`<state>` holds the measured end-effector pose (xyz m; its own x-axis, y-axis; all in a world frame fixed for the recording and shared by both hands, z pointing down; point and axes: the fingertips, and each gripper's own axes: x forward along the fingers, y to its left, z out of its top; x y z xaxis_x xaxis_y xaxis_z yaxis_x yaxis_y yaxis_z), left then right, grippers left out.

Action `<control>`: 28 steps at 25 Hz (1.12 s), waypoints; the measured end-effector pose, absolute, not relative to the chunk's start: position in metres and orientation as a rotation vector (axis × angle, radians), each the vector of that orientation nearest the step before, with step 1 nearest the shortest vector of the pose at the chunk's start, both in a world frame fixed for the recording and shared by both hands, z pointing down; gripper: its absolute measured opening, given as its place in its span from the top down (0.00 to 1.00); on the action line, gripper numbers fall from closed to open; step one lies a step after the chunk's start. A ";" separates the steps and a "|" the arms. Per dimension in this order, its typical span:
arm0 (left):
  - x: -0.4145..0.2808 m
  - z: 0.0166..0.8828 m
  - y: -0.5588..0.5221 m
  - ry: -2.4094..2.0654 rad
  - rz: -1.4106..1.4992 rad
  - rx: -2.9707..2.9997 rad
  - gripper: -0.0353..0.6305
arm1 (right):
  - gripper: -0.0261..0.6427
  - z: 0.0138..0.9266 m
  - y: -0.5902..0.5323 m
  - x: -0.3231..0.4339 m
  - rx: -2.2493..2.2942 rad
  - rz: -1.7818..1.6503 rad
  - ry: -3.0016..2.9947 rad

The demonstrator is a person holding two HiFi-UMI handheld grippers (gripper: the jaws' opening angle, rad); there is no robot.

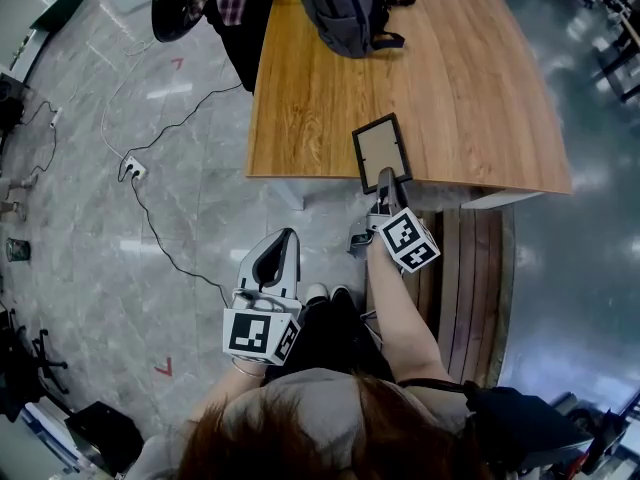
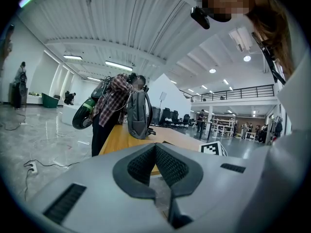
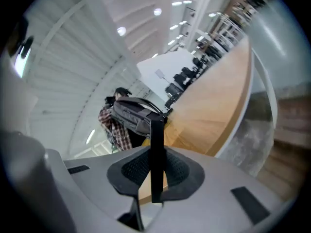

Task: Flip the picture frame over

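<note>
Gripping the picture frame (image 1: 381, 152) by its near edge, the right gripper (image 1: 386, 181) has its pads clamped on the frame's two faces; its own view shows the frame edge-on, as a dark bar standing between the jaws. The frame sits over the near edge of the wooden table (image 1: 470, 88), toward the right, and the tabletop slants steeply across the right gripper view, so the frame looks tilted against the table and not flat on it. I judge the flip to be part way through: the frame is picked up and partly rolled, but not yet laid down on its other face. Which face is up now cannot be told from the head view. The next move calls for rolling the wrist on until the frame has turned right over, lowering it onto bare wood a little farther in from the edge so it does not slip off the near side, and only then letting go. The left gripper (image 1: 283, 236) hangs low to the near left, off the table, jaws closed together with nothing between them. The only container is a dark backpack (image 1: 345, 8) standing on the far side of the table, well apart from the frame; what is in it cannot be seen
</note>
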<state>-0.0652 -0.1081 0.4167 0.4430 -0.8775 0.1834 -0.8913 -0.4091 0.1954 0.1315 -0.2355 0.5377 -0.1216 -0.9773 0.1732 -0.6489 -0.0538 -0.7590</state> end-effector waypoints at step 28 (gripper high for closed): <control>-0.073 0.416 -0.108 -1.550 0.050 2.405 0.94 | 0.86 0.518 -0.243 0.057 -2.230 1.042 3.081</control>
